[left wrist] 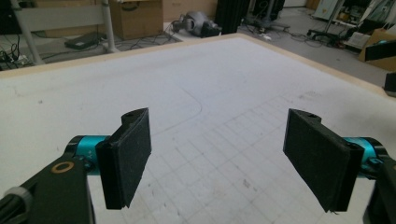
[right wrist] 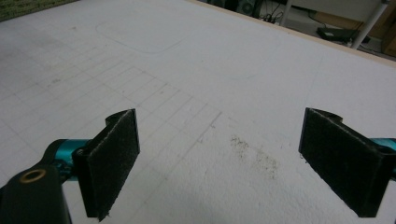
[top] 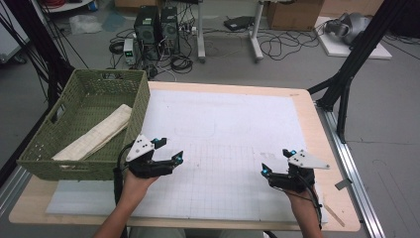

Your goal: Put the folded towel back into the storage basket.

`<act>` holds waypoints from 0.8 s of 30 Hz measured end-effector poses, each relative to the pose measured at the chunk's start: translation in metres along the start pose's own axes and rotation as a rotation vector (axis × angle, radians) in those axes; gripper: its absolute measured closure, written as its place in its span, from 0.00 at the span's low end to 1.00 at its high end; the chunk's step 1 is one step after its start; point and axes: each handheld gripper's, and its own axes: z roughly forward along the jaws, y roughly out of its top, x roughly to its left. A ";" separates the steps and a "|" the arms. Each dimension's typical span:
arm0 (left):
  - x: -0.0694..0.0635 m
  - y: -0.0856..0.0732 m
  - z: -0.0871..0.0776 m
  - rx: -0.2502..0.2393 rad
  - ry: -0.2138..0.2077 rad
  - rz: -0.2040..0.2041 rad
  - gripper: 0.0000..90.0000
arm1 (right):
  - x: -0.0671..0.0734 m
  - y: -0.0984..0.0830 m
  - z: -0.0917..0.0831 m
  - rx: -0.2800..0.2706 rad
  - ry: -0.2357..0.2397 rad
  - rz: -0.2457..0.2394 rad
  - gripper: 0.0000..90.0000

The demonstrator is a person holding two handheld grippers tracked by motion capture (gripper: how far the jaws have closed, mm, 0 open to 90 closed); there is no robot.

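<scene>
Both grippers, left [top: 166,151] and right [top: 277,161], hover fingers released near desk [top: 307,106] front edge; next likely reach for folded cloth [top: 96,134] in basket [top: 106,74].

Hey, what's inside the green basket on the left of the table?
Inside the green basket, a folded cream cloth lies slantwise. The basket's near wall hides the floor below the cloth's near end, so anything there stays unseen.

Both forearms enter from six o'clock in the high view. The left gripper [top: 167,150] sits toward eight o'clock, its tips aimed at about two o'clock, jaws spread wide with nothing between them. The right gripper [top: 277,162] sits toward four o'clock, aimed at about ten o'clock, jaws likewise wide apart and empty.
</scene>
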 end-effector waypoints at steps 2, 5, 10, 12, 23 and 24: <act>-0.001 -0.005 -0.001 -0.001 0.002 0.005 0.26 | 0.001 -0.003 -0.001 0.001 -0.005 0.003 0.13; -0.004 -0.013 -0.003 -0.007 0.003 0.020 0.27 | 0.001 -0.007 -0.001 0.005 -0.011 0.011 0.13; -0.004 -0.016 -0.004 0.001 -0.003 0.021 0.27 | -0.001 -0.008 -0.002 -0.006 -0.022 0.021 0.13; -0.004 -0.017 -0.003 0.004 0.001 0.017 0.27 | -0.001 -0.008 -0.001 -0.009 -0.025 0.018 0.13; -0.002 -0.024 0.001 0.025 0.013 0.009 0.27 | -0.001 -0.011 -0.001 -0.010 -0.032 0.020 0.13; -0.002 -0.024 0.001 0.026 0.015 0.008 0.27 | -0.001 -0.012 -0.001 -0.008 -0.033 0.021 0.13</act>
